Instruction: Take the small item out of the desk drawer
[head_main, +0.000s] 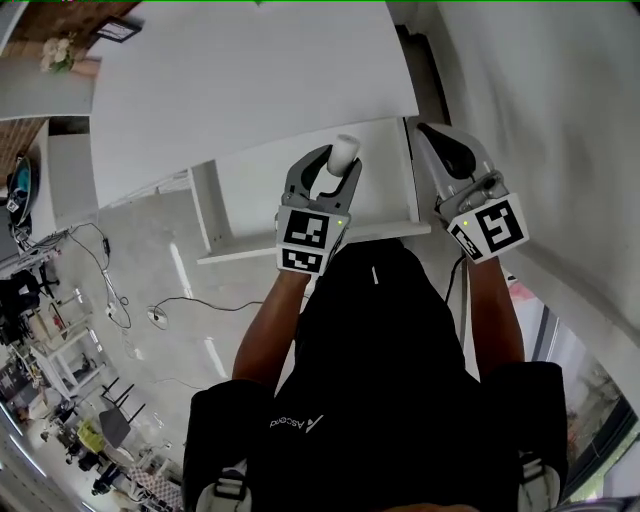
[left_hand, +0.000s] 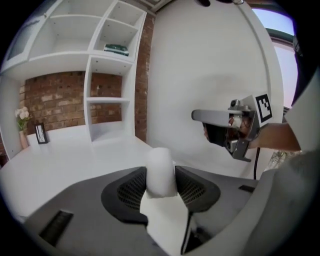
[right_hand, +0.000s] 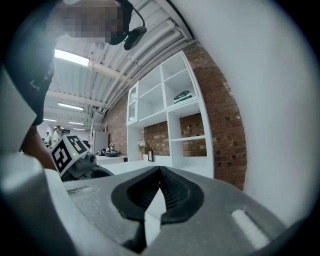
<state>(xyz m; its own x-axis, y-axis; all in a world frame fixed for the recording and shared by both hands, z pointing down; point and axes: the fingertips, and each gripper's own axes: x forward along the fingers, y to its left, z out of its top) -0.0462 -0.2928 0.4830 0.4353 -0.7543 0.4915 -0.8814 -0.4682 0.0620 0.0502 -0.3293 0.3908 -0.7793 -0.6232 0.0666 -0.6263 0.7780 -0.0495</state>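
1. The left gripper (head_main: 335, 162), at the centre of the head view, is clamped on a small white plastic cylinder (head_main: 344, 152). The cylinder's rounded top sticks out beyond the jaw tips.
2. In the left gripper view the same cylinder (left_hand: 161, 172) stands upright at the lower middle of the frame. It is pinched between the two dark ribbed pads (left_hand: 127, 192), one pressing on each side.
3. In the head view the cylinder shows over the open white desk drawer (head_main: 250, 185), which juts out from under the white desk top (head_main: 250, 70) filling the upper middle of the frame. I cannot tell whether it touches the drawer.
4. The right gripper (head_main: 430, 135) sits at the right of the head view, just beside the drawer's right edge. Its jaws are closed tip to tip with nothing between them, as the right gripper view shows (right_hand: 160, 172).
5. The person wears a black top (head_main: 380, 350), which fills the lower middle of the head view.
6. In the upper left of the left gripper view a white open shelf unit (left_hand: 100, 75) stands against a red brick wall (left_hand: 60, 100). A green item (left_hand: 116, 48) lies on one of its upper shelves.
7. At the far left edge of that view are a small bunch of pale flowers (left_hand: 21, 117) and a dark picture frame (left_hand: 41, 132).
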